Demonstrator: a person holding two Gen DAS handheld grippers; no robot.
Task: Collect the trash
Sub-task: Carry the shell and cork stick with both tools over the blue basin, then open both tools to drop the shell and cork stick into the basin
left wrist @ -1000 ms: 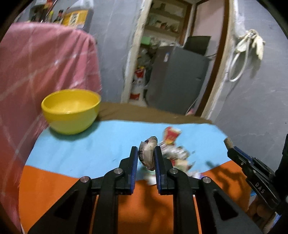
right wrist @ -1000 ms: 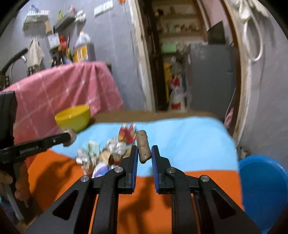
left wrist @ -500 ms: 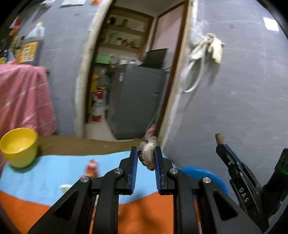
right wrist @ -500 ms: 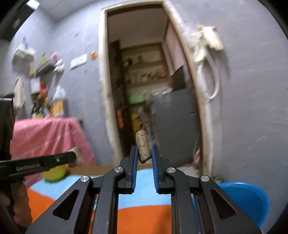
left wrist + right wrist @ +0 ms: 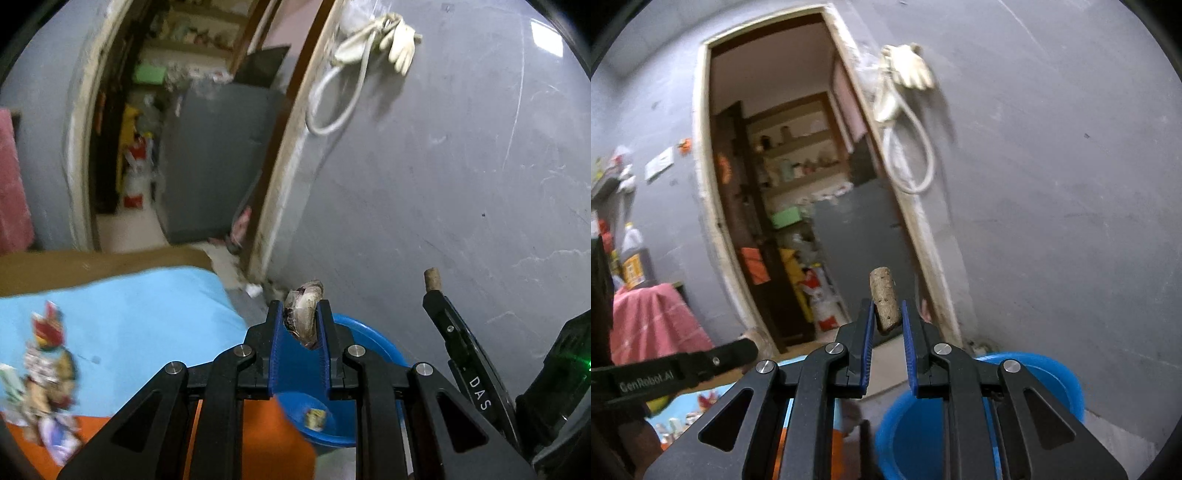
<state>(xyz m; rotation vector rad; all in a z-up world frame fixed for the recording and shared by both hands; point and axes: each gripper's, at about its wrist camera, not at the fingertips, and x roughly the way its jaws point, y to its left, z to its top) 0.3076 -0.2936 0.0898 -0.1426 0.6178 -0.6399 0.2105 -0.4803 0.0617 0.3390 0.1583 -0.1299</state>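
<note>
My left gripper (image 5: 300, 308) is shut on a crumpled brown-grey scrap (image 5: 303, 309) and hangs above the blue bin (image 5: 373, 341) on the floor. A small wrapper (image 5: 315, 420) lies inside that bin. My right gripper (image 5: 887, 308) is shut on a cork (image 5: 884, 300), held upright over the same blue bin (image 5: 1039, 373). In the left wrist view the right gripper's finger (image 5: 458, 343) shows at the right with the cork (image 5: 431, 277) at its tip. A pile of wrappers (image 5: 44, 376) lies on the blue and orange cloth (image 5: 140, 321).
A grey wall (image 5: 461, 184) rises right behind the bin. A doorway (image 5: 798, 221) with shelves and a grey cabinet (image 5: 214, 158) opens to the left of it. A hose and glove (image 5: 905, 96) hang on the wall. A pink cloth (image 5: 650, 321) covers furniture at far left.
Both grippers have swung to the right, away from the trash pile on the cloth, and now hang over the blue bin by the wall. Each keeps its piece.
</note>
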